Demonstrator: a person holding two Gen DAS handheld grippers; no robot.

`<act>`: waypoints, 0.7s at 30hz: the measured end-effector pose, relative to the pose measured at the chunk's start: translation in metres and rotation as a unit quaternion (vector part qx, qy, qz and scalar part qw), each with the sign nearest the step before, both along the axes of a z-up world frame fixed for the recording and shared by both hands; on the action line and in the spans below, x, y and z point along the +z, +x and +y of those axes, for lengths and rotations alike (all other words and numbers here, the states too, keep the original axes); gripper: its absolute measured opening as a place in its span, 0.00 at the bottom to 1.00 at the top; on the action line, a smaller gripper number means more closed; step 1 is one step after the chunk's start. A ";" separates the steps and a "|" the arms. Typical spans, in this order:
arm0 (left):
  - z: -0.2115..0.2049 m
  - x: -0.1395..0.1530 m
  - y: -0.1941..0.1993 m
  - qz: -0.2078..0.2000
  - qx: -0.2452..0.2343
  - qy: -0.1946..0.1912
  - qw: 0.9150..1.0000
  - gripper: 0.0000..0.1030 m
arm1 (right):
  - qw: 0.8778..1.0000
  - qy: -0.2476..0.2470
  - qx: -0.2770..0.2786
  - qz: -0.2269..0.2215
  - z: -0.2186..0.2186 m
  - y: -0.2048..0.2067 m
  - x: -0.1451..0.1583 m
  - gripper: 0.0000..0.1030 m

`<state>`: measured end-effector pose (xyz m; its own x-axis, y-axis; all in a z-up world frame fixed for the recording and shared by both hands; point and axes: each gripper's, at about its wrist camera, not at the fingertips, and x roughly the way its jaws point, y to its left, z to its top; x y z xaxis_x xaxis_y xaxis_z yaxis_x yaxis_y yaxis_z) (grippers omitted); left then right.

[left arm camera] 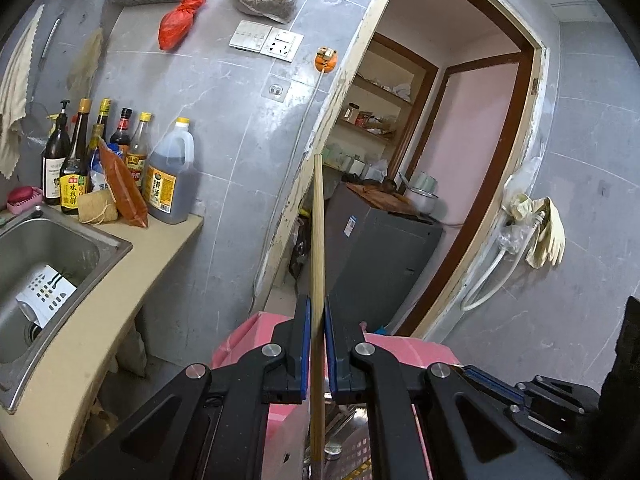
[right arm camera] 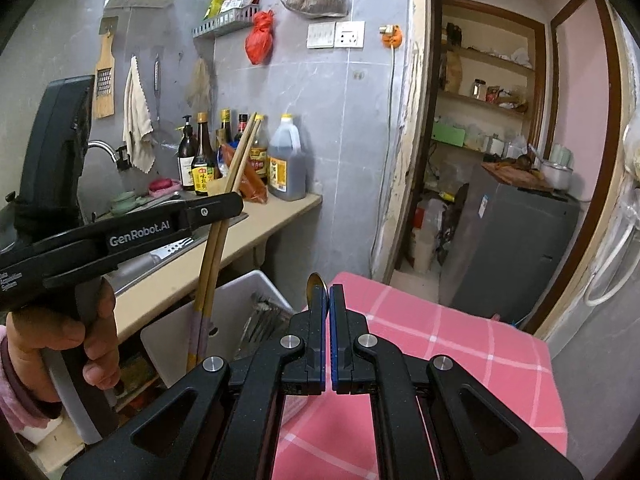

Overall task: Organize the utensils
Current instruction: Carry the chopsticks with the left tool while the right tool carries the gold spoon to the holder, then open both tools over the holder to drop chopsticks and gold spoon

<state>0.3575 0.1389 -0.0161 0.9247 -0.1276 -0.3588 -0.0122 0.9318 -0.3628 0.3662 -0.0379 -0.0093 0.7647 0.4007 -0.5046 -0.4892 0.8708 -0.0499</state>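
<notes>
My left gripper (left arm camera: 317, 314) is shut on a pair of wooden chopsticks (left arm camera: 318, 232), which stand nearly upright between its blue pads. The right wrist view shows the same left gripper (right arm camera: 236, 205) at the left, held by a person's hand (right arm camera: 60, 332). There the chopsticks (right arm camera: 212, 268) run up past the bottles and down beside a white bin (right arm camera: 260, 286). My right gripper (right arm camera: 329, 294) is shut over the pink checked cloth (right arm camera: 440, 344). The rounded brass-coloured end of a spoon (right arm camera: 313, 281) pokes out above its left pad, and the rest of the spoon is hidden.
A steel sink (left arm camera: 80, 240) sits in a beige counter (right arm camera: 280, 216), with sauce bottles (left arm camera: 120, 160) along the wall. The white bin holds metal utensils (right arm camera: 264, 320). Through the doorway to the right stands a grey cabinet (right arm camera: 512, 248).
</notes>
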 end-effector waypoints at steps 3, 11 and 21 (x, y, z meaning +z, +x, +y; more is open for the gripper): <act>-0.001 -0.005 -0.004 0.002 -0.003 0.006 1.000 0.07 | 1.000 0.005 0.004 0.009 0.003 0.001 -0.006 0.02; -0.008 -0.012 -0.012 0.007 -0.017 0.024 1.000 0.07 | 0.999 0.013 0.009 0.032 0.006 0.005 -0.020 0.02; -0.004 -0.012 -0.015 0.033 -0.035 0.008 0.999 0.08 | 0.997 0.042 0.010 0.062 -0.005 0.009 -0.029 0.03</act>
